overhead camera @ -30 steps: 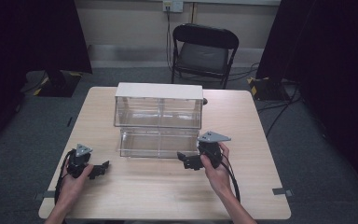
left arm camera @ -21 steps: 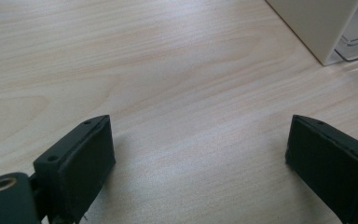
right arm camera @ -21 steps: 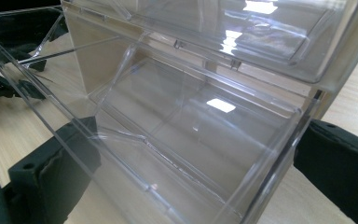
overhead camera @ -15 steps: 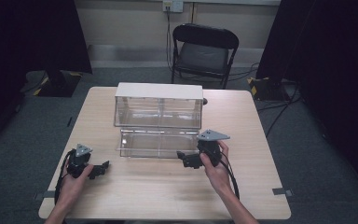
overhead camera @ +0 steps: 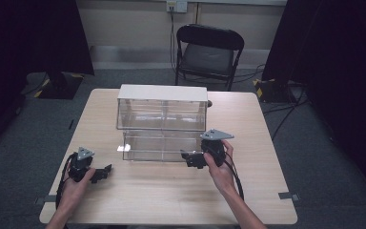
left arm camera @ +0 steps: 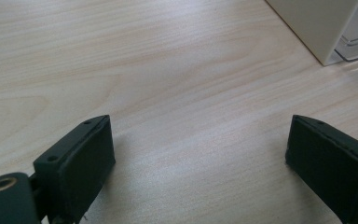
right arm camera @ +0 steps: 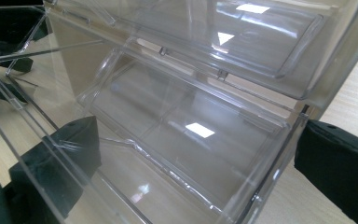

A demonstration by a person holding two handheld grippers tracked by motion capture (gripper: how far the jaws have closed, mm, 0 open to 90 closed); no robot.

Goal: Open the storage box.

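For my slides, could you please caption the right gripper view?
Right gripper, jaws open, straddles the corner of a pulled-out clear drawer.

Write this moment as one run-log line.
right gripper: open, at pulled-out clear plastic drawer | left gripper: open, over light wooden table

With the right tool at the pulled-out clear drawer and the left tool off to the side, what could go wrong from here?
1. The right tool is open at the corner of the clear drawer; its jaws straddle the thin wall, so a closing grip might slip on the smooth plastic.
2. The drawer sticks out of the cabinet; a skewed push could jam it.
3. The left tool sits open on the table, apart from the cabinet, so nothing steadies it; it may slide.
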